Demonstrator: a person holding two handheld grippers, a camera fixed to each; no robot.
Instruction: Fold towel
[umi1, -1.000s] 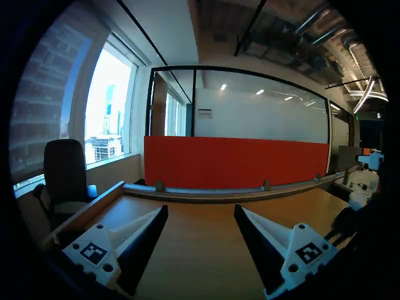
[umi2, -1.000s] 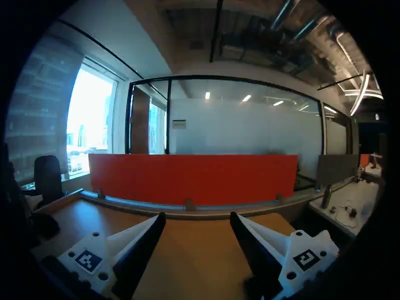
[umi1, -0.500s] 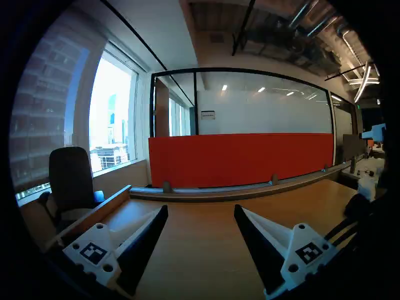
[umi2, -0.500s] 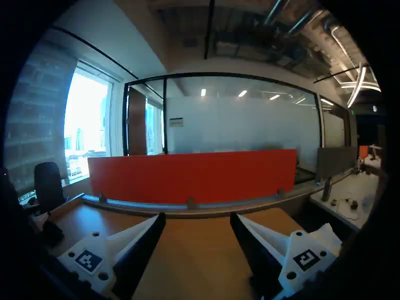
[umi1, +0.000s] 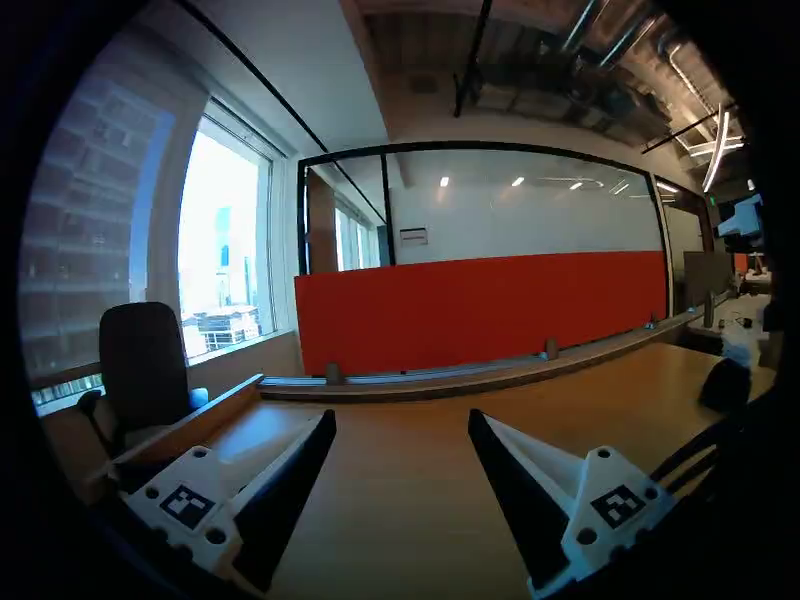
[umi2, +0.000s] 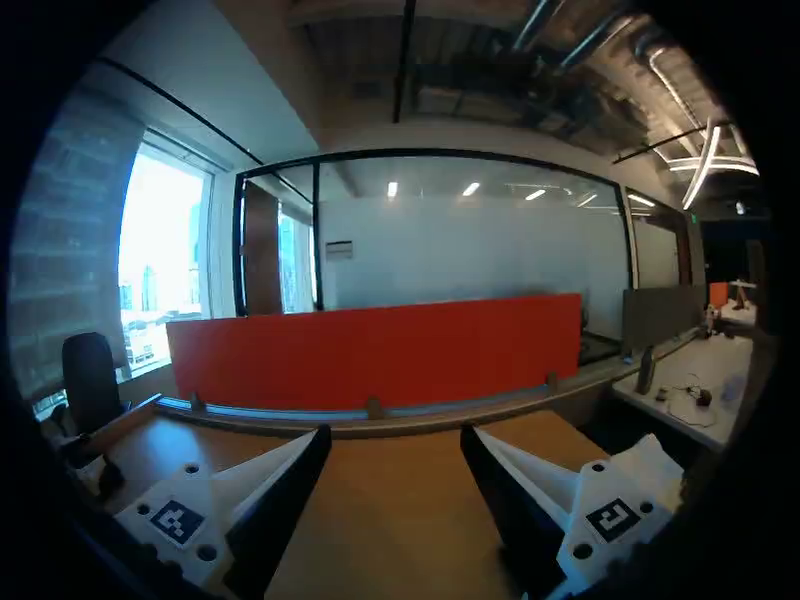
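Both have shifted slightly; left gripper (umi1: 400, 414) and right gripper (umi2: 395, 430) gape empty (over the wooden desk (umi1: 400, 530)).

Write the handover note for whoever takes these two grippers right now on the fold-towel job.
The left gripper has its jaws open with nothing between them. It is held over the wooden desk and faces the orange divider.
The right gripper also has its jaws open and empty, over the desk, facing the same divider.
I cannot tell from these views where the towel is.
Done: nothing gripped, and no fold that I can confirm.
Left: as far as I can judge, the whole job. Find the towel, grip it and fold it.
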